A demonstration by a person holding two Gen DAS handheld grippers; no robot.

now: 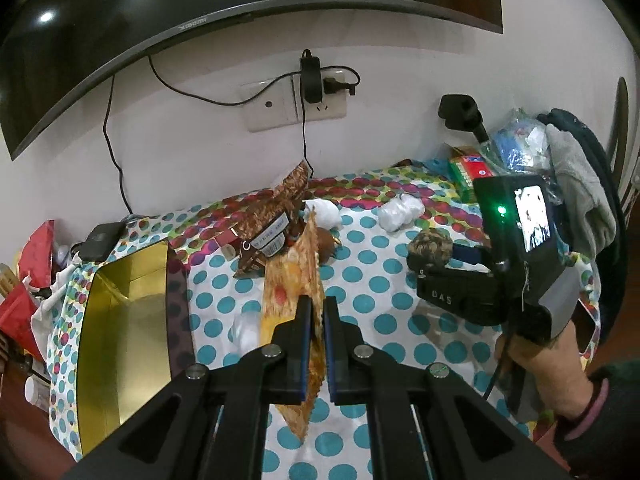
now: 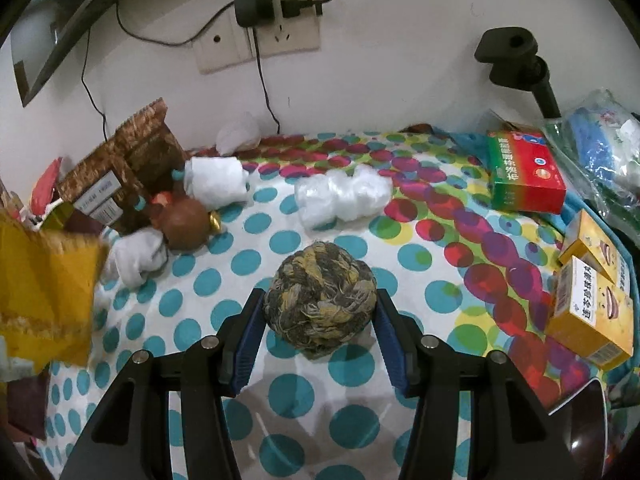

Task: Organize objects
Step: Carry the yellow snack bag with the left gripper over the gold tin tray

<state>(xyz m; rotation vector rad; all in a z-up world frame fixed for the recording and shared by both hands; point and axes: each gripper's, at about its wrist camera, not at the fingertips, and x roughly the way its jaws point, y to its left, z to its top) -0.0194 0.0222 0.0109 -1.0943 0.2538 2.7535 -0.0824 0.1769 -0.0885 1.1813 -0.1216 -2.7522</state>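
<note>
Table under a polka-dot cloth (image 2: 304, 240), white wall behind. Left gripper (image 1: 316, 312): fingers pressed together, pinching a flat orange-yellow printed packet (image 1: 292, 280) lifted off the cloth. Right gripper (image 2: 320, 312): fingers partly spread, clamping a round braided rope ball (image 2: 320, 296). Open gold-lined box (image 1: 128, 312) at left: interior appears empty.

We find the widest free stretch on the dotted tablecloth (image 2: 280, 396) at the lower centre of the right wrist frame. Along the right edge the yellow boxes (image 2: 592, 304) and red-green box (image 2: 524, 172) block us. At upper left, brown packets (image 2: 120, 168) crowd the wall. In the left wrist frame the gold open box (image 1: 124, 304) fills the left side.
</note>
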